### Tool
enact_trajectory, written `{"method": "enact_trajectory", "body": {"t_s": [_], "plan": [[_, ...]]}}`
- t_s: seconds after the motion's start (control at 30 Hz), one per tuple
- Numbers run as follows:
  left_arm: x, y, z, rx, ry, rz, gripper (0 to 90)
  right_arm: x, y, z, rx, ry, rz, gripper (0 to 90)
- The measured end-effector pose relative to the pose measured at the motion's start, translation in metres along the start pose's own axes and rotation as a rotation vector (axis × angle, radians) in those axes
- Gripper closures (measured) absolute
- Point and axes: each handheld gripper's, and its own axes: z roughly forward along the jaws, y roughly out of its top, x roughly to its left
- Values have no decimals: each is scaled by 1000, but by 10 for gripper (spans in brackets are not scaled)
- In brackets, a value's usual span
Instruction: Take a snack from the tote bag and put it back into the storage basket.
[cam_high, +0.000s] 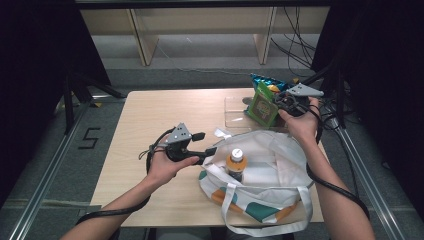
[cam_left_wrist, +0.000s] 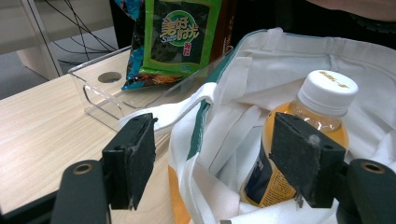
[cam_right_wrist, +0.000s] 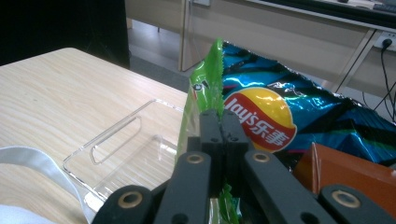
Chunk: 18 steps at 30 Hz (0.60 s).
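Pinching the top edge of a green snack packet (cam_right_wrist: 205, 88), the right gripper (cam_high: 295, 102) has its jaws clenched tight on the foil, at about two o'clock on the table (cam_high: 160, 110) in the high view. The packet hangs upright just above the clear plastic tray (cam_high: 235, 112), with a blue crisp bag (cam_right_wrist: 299, 116) right behind it and an orange-brown box (cam_right_wrist: 345, 172) beside it at four o'clock in the right gripper view. The left gripper (cam_high: 205, 150) sits at about nine o'clock of the white tote bag (cam_high: 270, 175), its jaws released and standing wide apart astride the bag's open rim, gripping nothing. Inside the bag an orange drink bottle (cam_left_wrist: 303, 140) with a white cap stands upright, close behind one pad in the left gripper view.
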Motion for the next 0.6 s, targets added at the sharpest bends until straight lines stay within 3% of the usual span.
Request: {"method": "enact_trajectory", "body": {"t_s": [0.1,0.17,0.23,0.6], "plan": [[0,1,-1,3,8,0,303,0,-2,-1,8,5,8,900],[0,1,-1,3,9,1,301,-2,-3,-1,12,10,-16,900],[0,1,-1,1,8,-1,302,-1,-3,-1,23,9,1,900],[0,1,-2,-1,9,-2,301,-3,-9,-3,61,14,-2,900]]}}
